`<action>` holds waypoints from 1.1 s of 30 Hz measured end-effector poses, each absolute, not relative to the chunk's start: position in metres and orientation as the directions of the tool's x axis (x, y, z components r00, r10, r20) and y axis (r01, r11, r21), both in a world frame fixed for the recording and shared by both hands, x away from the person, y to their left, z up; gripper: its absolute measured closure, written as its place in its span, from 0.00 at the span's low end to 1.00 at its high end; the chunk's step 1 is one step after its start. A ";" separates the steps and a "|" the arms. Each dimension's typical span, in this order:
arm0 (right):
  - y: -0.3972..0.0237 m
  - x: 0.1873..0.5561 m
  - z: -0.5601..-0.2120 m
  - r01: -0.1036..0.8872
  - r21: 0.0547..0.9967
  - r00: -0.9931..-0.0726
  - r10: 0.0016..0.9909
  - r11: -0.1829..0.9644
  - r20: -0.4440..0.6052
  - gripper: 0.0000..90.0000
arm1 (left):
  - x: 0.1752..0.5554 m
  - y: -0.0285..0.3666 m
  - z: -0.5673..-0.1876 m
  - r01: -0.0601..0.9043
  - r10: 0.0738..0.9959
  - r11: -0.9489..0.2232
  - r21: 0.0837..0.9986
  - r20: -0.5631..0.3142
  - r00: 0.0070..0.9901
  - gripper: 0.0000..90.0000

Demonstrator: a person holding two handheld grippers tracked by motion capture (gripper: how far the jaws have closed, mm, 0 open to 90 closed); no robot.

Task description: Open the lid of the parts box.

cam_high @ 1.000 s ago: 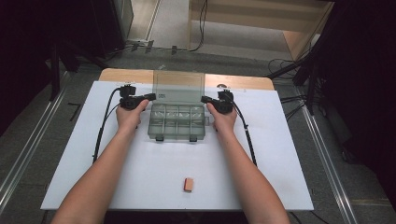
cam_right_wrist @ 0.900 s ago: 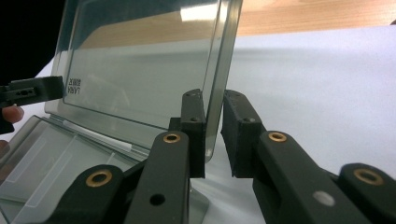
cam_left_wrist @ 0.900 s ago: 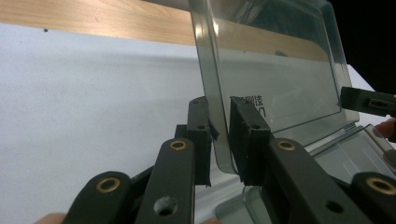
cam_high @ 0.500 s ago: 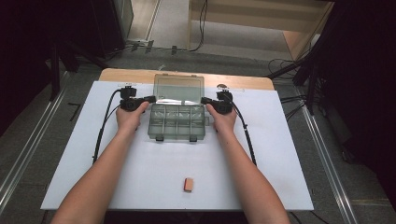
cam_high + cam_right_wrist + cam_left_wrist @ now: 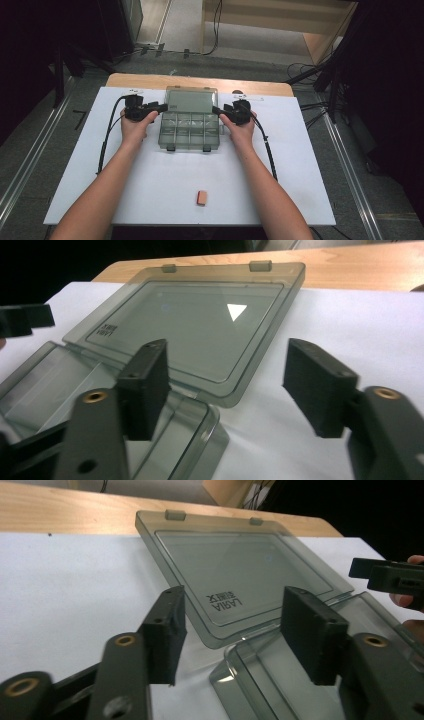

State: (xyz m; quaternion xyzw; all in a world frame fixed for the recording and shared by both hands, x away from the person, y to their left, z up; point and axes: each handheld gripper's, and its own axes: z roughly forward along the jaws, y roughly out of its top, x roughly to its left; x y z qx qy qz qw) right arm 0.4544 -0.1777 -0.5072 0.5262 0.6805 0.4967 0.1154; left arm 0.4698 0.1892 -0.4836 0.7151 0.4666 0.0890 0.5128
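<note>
Two hand-held grippers: one at each end of the organiser box, in the middle band of the high view.
Left hand-held gripper [image 5: 161,106]: left of centre in the high view, at the box's left end; its jaws had just been opening and stood apart, released, the lid's corner between them with no pad pressing on it.
Organiser box [image 5: 190,131]: clear, divided into compartments, centre of the high view on the white tabletop [image 5: 300,165].
Lid [image 5: 192,101]: folded back flat on the tabletop, above the box in the frame.
Right hand-held gripper [image 5: 218,111]: right of centre, at the box's right end; jaws just opened, released, gripping nothing.
Orange block [image 5: 201,198]: lower centre, well apart from the box.
</note>
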 end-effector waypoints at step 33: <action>-0.195 0.379 -0.495 0.497 0.866 -0.551 0.792 0.058 0.263 0.00 | 0.383 0.217 -0.476 0.431 0.692 -0.078 0.899 -0.263 0.672 0.00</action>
